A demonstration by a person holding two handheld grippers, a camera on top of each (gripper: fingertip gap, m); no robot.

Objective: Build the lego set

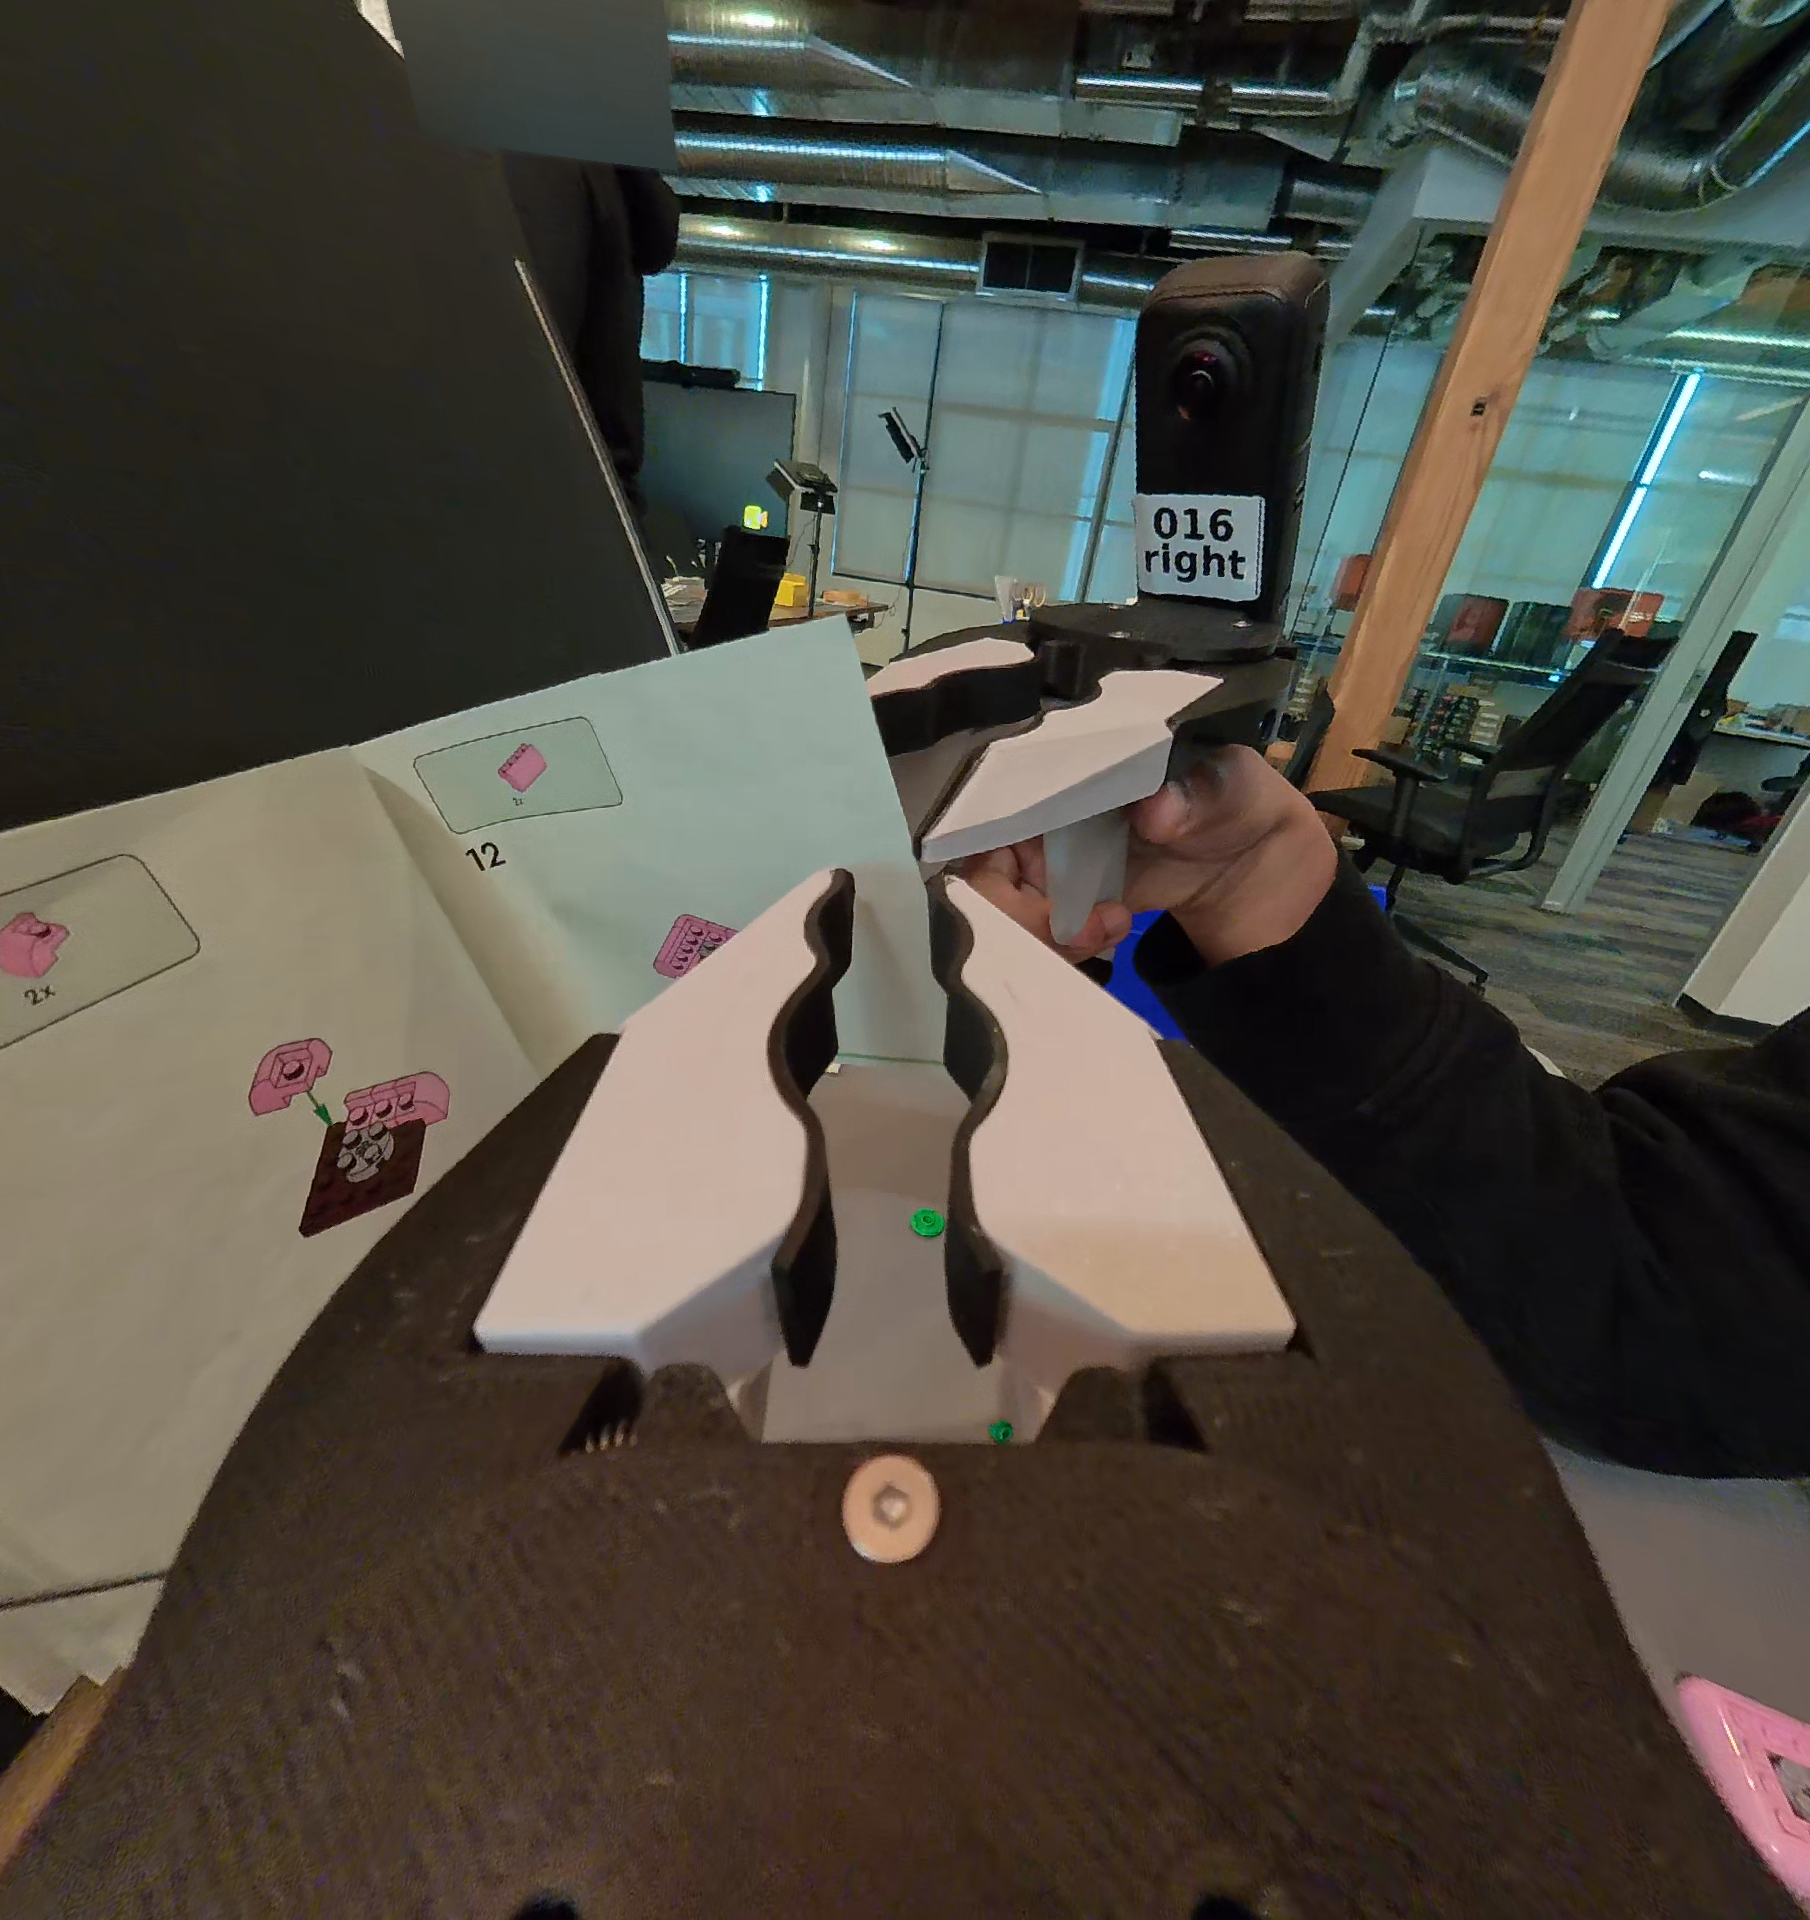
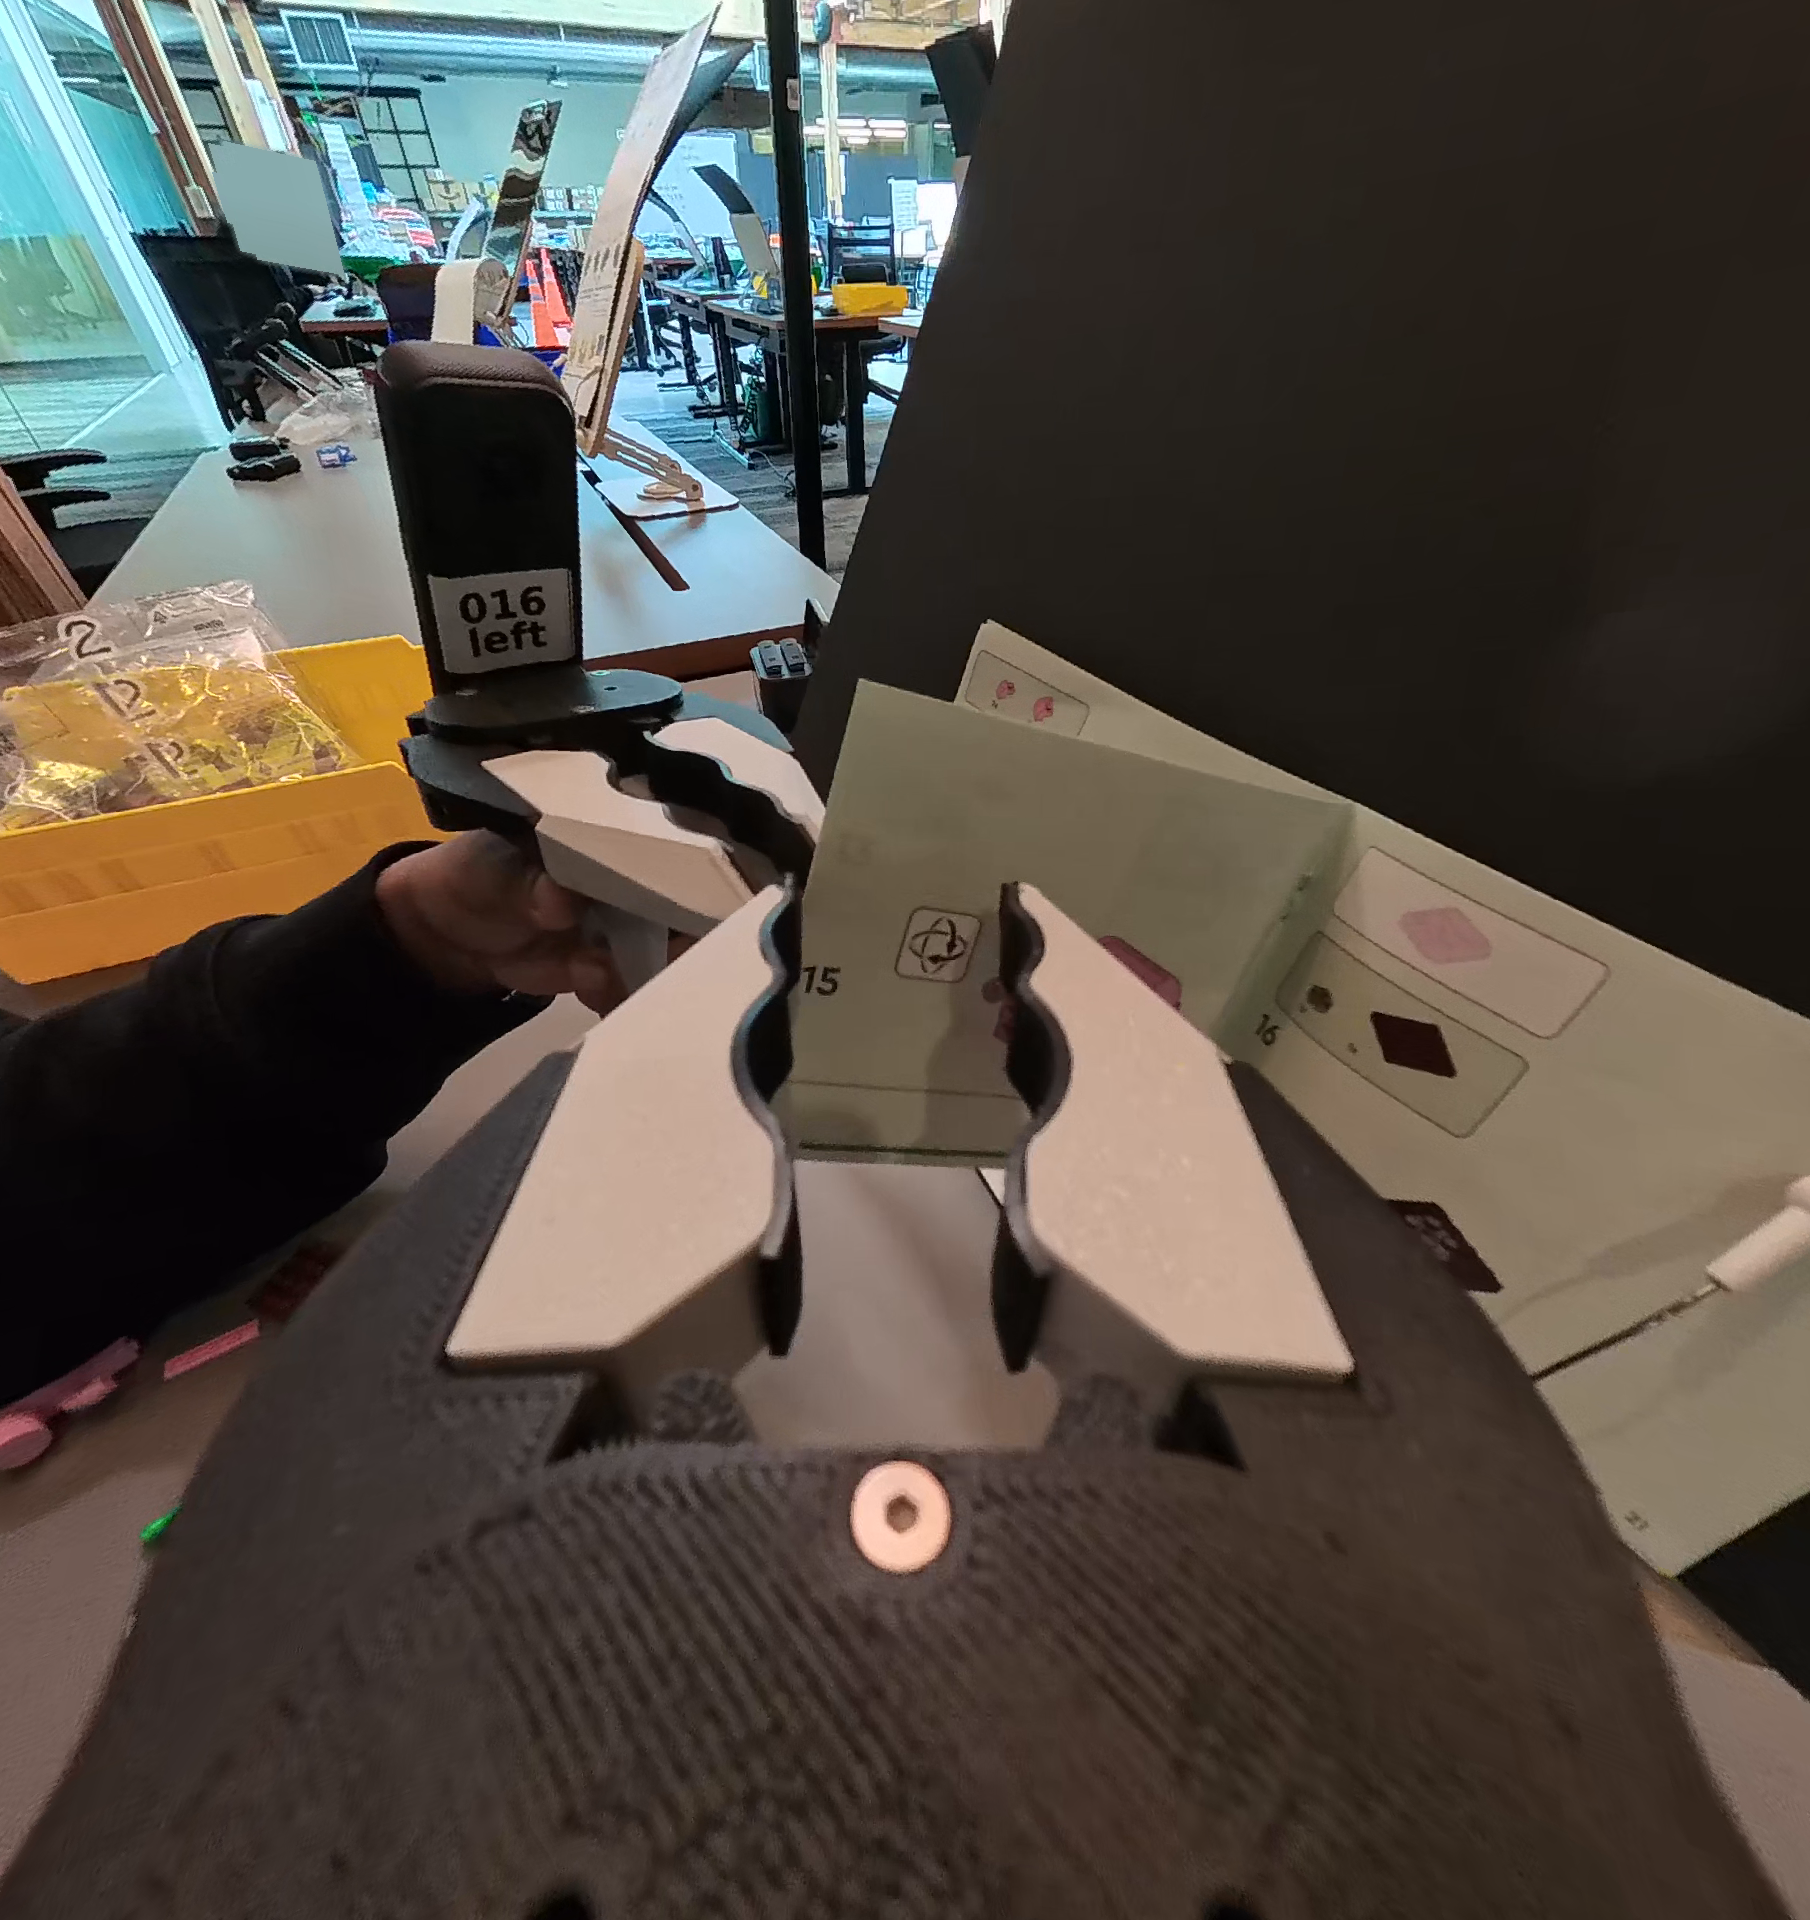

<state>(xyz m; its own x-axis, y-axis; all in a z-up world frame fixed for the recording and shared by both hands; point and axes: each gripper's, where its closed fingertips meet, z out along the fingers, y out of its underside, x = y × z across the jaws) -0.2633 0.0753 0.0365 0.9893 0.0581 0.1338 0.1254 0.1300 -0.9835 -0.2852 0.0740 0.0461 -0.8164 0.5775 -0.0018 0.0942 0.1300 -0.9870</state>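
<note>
The open instruction booklet (image 1: 205, 1299) leans on a black board. One of its pages (image 1: 735, 748) stands upright, partly turned. My left gripper (image 1: 890, 894) is open, its tips at that page's right edge, gripping nothing. In the right wrist view my right gripper (image 2: 896, 904) is open and empty, facing the same upright page (image 2: 1067, 831), with the booklet (image 2: 1503, 1091) behind it. The left gripper (image 2: 776, 842) shows at the page's left edge and the right gripper (image 1: 906, 774) shows beyond the page. A pink Lego assembly (image 1: 1784, 1787) lies at the lower right.
Two small green studs (image 1: 926, 1223) lie on the table under the left gripper. A yellow bin (image 2: 153, 862) holding plastic bags (image 2: 101, 727) stands at the left. Loose pink pieces (image 2: 59, 1403), a dark brown plate (image 2: 1441, 1247) and a white tool (image 2: 1784, 1236) lie about. The black board (image 2: 1400, 416) rises behind. Left and right tips are no more than a few centimetres apart. My left tips are roughly 35 centimetres from the pink Lego assembly (image 1: 1784, 1787).
</note>
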